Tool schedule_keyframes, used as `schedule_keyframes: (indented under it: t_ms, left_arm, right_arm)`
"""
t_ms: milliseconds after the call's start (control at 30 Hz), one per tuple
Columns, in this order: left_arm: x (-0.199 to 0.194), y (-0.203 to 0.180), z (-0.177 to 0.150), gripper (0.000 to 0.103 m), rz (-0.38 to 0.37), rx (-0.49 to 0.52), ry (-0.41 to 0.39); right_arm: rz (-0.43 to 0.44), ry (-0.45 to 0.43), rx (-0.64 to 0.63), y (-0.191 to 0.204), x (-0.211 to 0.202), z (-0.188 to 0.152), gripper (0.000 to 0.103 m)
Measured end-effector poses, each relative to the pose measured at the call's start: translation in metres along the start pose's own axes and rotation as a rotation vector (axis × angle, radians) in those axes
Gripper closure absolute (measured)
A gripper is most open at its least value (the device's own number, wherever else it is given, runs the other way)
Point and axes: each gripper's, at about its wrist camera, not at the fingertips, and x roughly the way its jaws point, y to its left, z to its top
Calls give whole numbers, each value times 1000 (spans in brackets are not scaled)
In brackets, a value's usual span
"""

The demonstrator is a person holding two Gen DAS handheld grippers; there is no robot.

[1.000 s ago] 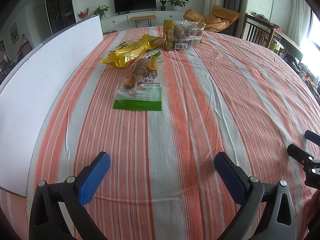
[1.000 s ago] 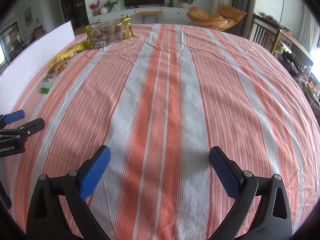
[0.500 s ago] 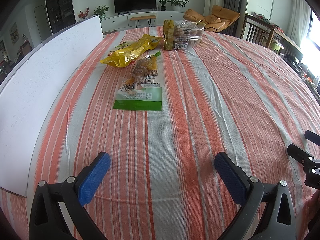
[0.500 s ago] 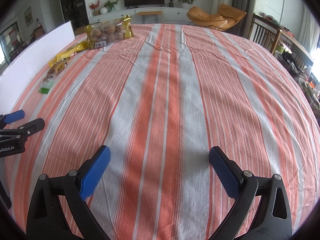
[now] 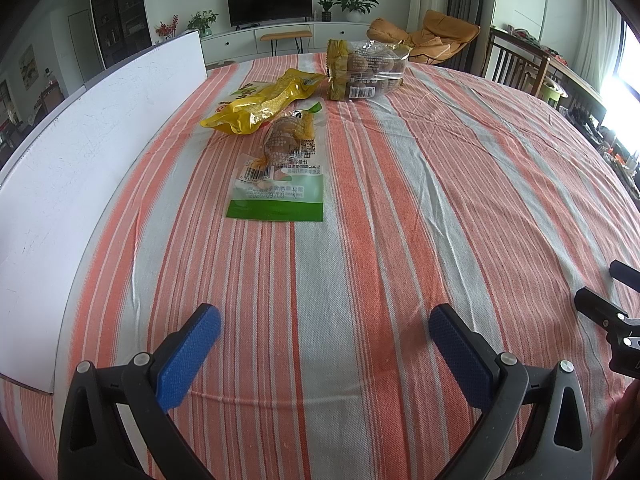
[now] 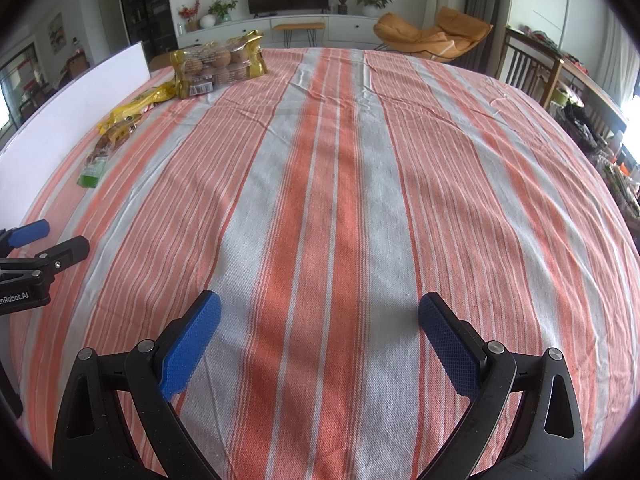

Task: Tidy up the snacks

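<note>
Three snack packs lie on the striped tablecloth (image 5: 360,240). A green-edged clear pouch (image 5: 282,168) lies nearest, a yellow bag (image 5: 262,102) behind it, and a clear pack of brown round snacks (image 5: 366,68) at the far end. My left gripper (image 5: 324,332) is open and empty, well short of the green pouch. My right gripper (image 6: 320,320) is open and empty over bare cloth. In the right wrist view the round-snack pack (image 6: 218,64), yellow bag (image 6: 140,102) and green pouch (image 6: 100,156) lie far left.
A white board (image 5: 80,184) stands along the table's left edge. The right gripper's tips (image 5: 600,304) show at the left wrist view's right edge; the left gripper's tips (image 6: 44,244) show at the right wrist view's left edge. Chairs (image 6: 532,68) stand beyond the far right.
</note>
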Motion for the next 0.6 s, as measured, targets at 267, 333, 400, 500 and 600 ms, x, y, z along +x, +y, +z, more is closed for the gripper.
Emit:
schedule_keyframes:
  t_ms: [267,333,400,500,600]
  left_arm:
    - [0,0,0,0,0,0,0]
    - [0,1,0,0,0,0,0]
    - [0,0,0,0,0,0,0]
    - [0,0,0,0,0,0,0]
    - [0,0,0,0,0,0,0]
  right_arm:
    - [0,0,0,0,0,0,2]
    - [0,0,0,0,0,0,2]
    - [0,0,0,0,0,0,2]
    - [0,0,0,0,0,0,2]
    - [0,0,0,0,0,0,2]
